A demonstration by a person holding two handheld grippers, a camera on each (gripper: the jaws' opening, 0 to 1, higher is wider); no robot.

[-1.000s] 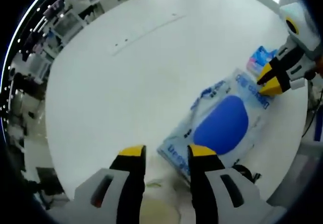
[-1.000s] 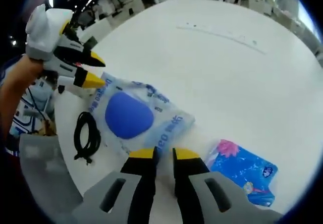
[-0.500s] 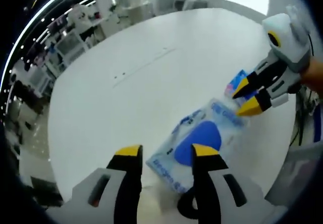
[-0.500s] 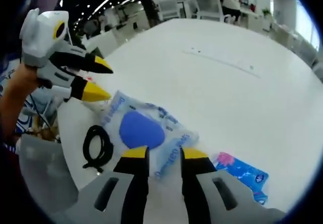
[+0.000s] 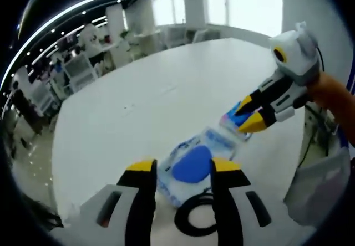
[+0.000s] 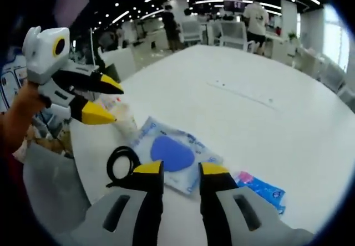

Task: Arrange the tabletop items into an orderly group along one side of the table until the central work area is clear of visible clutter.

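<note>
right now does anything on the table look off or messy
Nothing looks spilled or damaged. The clear packet with the blue pad lies askew, the coiled black cable beside it and the blue packet apart. Both tools are open and hold nothing.

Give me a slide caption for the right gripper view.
Both open tools hover above a wet-wipes pack, coiled black cable and blue packet.

wipes pack (image 6: 176,156) print (blurred), nothing legible
</note>
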